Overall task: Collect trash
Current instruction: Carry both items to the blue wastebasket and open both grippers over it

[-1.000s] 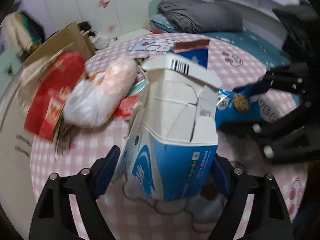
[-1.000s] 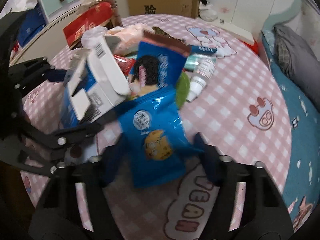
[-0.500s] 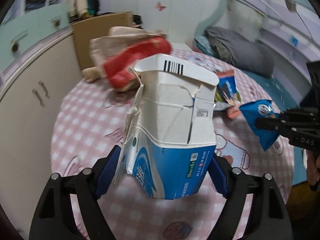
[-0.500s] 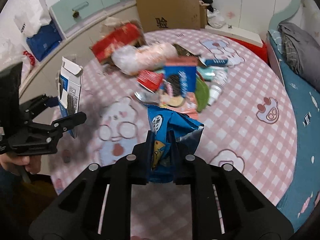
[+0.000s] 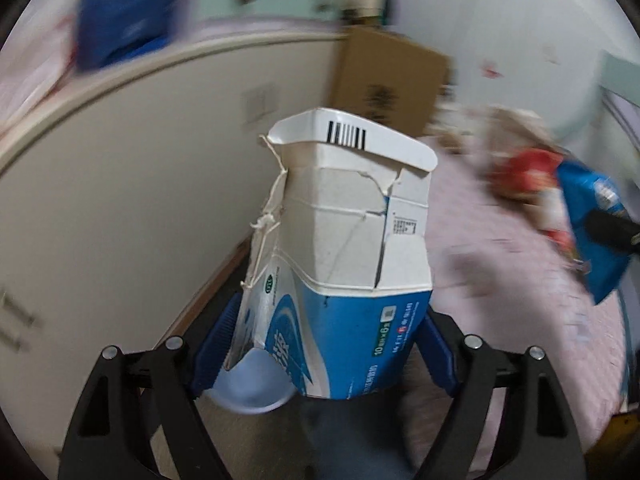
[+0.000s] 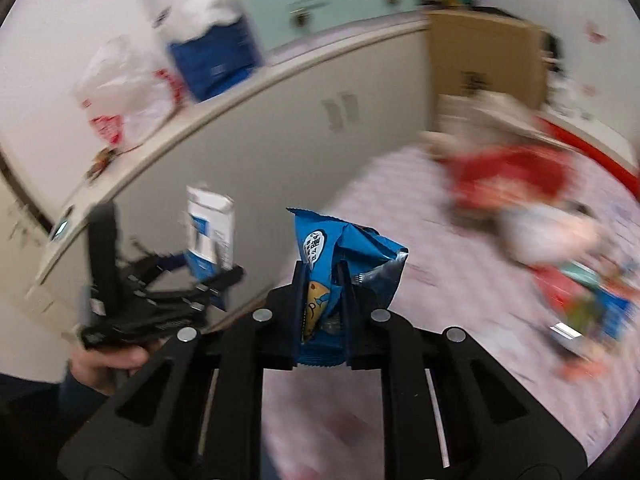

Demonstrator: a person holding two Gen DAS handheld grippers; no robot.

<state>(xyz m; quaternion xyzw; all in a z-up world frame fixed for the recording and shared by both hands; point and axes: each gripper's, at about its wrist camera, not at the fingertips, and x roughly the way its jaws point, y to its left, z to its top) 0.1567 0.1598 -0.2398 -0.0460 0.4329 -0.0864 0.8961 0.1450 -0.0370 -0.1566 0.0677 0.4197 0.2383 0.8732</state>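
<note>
You had two grippers up, each carrying one piece of trash. Your left gripper (image 5: 326,354) clamped one torn blue-and-white carton (image 5: 348,256), its blue pads pressed against the carton's lower sides, the flap with the barcode standing upright ahead of the fingers. Your right gripper (image 6: 322,304) was pinched tight on one crumpled blue snack bag (image 6: 340,248) (its top jutted above the fingertips). Both loads hung off the pink checked table (image 6: 420,240), whose remaining litter was too blurred to count.
</note>
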